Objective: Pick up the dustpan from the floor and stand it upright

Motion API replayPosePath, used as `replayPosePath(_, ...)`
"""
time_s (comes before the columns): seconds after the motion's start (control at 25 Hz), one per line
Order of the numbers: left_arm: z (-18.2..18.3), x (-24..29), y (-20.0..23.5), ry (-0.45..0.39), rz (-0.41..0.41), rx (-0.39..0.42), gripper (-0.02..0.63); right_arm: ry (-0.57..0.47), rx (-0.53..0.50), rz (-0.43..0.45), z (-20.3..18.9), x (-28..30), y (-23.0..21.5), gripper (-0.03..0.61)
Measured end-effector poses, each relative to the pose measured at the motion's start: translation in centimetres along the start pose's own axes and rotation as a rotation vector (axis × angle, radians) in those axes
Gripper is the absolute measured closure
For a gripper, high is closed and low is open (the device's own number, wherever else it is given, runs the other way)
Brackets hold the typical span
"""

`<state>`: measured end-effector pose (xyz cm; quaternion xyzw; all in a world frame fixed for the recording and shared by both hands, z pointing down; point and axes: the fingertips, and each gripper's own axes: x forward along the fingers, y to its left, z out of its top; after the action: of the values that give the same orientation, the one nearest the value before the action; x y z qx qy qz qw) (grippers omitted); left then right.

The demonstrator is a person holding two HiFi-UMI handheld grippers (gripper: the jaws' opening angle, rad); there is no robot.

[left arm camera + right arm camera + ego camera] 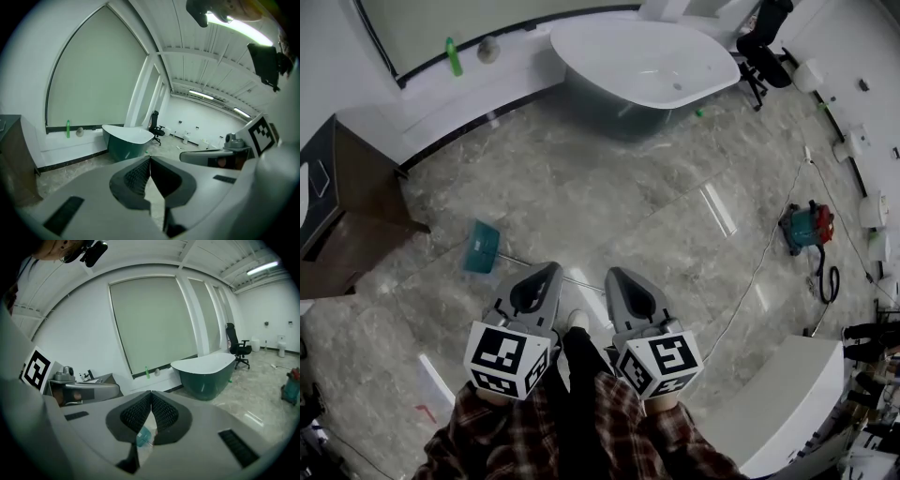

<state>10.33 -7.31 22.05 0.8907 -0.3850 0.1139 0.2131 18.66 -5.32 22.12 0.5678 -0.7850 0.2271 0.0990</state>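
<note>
A teal dustpan point(481, 246) lies flat on the grey marble floor, its thin long handle point(546, 270) running right toward my grippers. My left gripper point(555, 268) hovers over the handle, right of the pan, with its jaws shut and nothing in them point(150, 159). Beside it, my right gripper point(613, 274) is also shut and holds nothing point(151, 393). In the right gripper view the dustpan point(143, 438) shows as a teal patch through the gap under the jaws. Neither gripper touches it.
A white and dark green bathtub point(647, 66) stands at the back, a dark cabinet point(347, 206) at the left. A red and teal vacuum point(806, 227) with a cable lies at the right, near a white counter point(787, 394). A green bottle point(452, 56) stands on the ledge.
</note>
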Motion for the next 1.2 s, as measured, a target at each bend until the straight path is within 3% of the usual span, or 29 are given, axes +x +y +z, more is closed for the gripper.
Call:
replayPosePath(0.48,-8.5,6.1,2.2,0.121,0.020,-0.036,0.601,0.112,0.133,-0.051,-9.7,3.5,-7.6,0.565)
replayPosePath(0.72,-14.4,10.3,3.5,0.164,0.000,-0.068,0.601,0.166,0.228,-0.076,-16.9,6.9,-10.4,0.471)
replayPosePath(1.0,-23.5,13.7,5.0,0.232,-0.021,-0.071,0.601,0.246,0.364,-0.185,-28.9,9.4,-16.0,0.429)
replayPosePath(1.2,-30.3,15.3,7.6,0.274,-0.002,-0.088,0.601,0.327,0.390,-0.220,-37.5,10.9,-19.5,0.428)
